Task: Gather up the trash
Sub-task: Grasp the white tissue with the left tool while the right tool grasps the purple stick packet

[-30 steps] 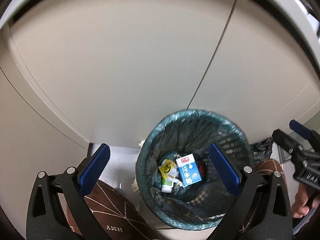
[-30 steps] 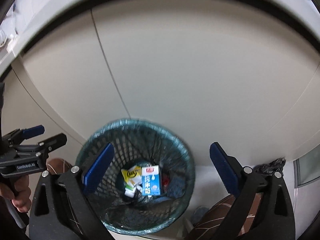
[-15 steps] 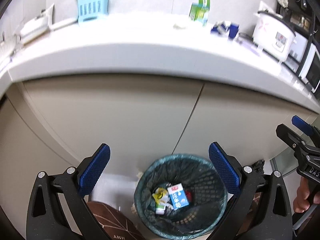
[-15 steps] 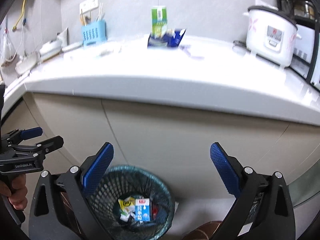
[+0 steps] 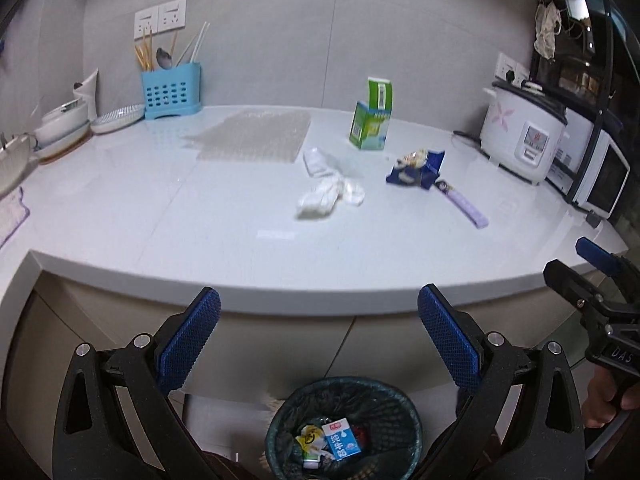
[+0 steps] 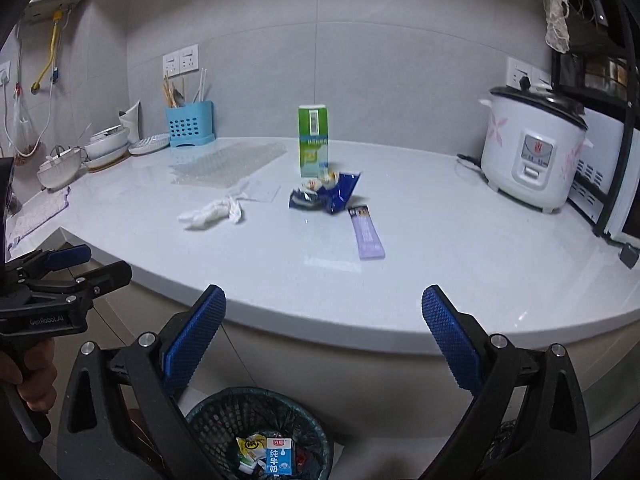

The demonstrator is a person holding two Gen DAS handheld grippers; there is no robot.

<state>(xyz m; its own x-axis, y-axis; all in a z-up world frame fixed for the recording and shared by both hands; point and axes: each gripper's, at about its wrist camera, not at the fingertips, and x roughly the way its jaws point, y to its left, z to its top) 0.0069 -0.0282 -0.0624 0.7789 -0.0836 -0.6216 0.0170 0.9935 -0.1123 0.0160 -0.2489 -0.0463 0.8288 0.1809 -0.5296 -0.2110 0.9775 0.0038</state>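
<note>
On the white counter lie a crumpled white tissue, a blue snack wrapper, a purple sachet and an upright green carton. A mesh bin on the floor below holds a blue milk carton and a yellow wrapper. My left gripper and right gripper are both open and empty, in front of the counter edge above the bin.
A white rice cooker stands at the right, with a microwave beyond it. A blue utensil holder, plates and bowls sit at the back left. A clear bubble sheet lies mid-counter.
Both grippers have risen and tilted up from looking down into the bin to facing the countertop. The bin has dropped to the bottom of both views. Both jaws stay open.
</note>
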